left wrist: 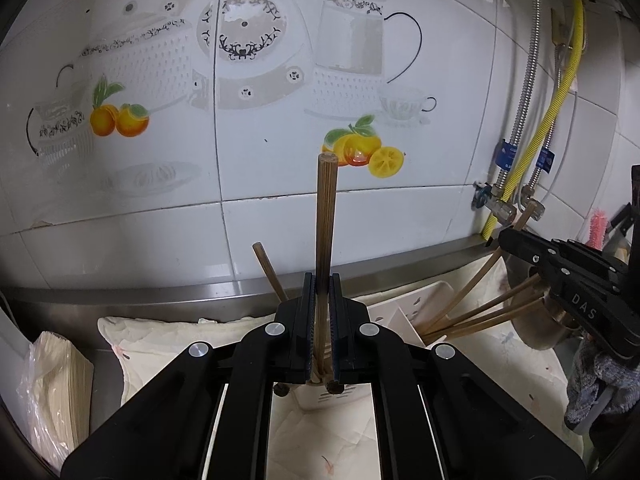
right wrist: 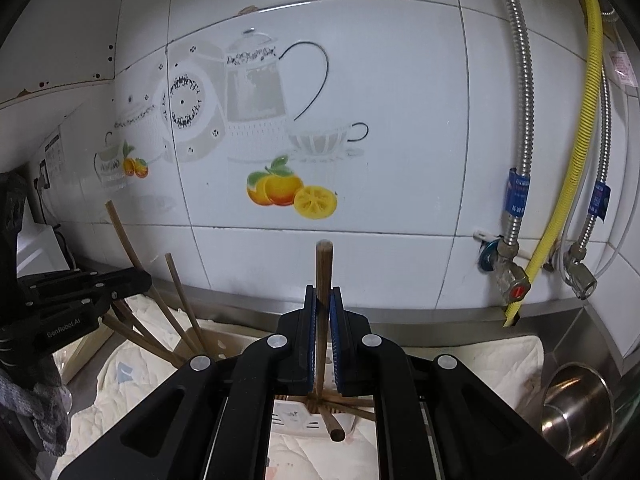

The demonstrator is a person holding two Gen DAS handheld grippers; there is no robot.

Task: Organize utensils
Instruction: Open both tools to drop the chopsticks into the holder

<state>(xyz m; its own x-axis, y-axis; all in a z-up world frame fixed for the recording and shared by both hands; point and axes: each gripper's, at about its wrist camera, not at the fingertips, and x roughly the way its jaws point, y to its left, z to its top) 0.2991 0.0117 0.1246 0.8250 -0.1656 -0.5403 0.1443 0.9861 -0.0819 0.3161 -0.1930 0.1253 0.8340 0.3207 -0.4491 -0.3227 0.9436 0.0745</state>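
In the left wrist view, my left gripper (left wrist: 322, 280) is shut on a brown wooden chopstick (left wrist: 326, 208) that stands upright above a white plastic utensil holder (left wrist: 404, 308). Several more chopsticks (left wrist: 480, 314) lean out of that holder to the right. My right gripper (left wrist: 505, 240) enters from the right, just above them. In the right wrist view, my right gripper (right wrist: 323, 294) is shut on another upright chopstick (right wrist: 323, 264), with the holder (right wrist: 296, 416) below it. My left gripper (right wrist: 142, 278) shows at the left among leaning chopsticks (right wrist: 180, 300).
A pale cloth (left wrist: 168, 344) covers the steel counter below a tiled wall. A steel pot (right wrist: 576, 404) stands at the right. Metal and yellow hoses with valves (right wrist: 512, 272) run down the wall. A bagged stack of paper (left wrist: 52, 392) lies at the left.
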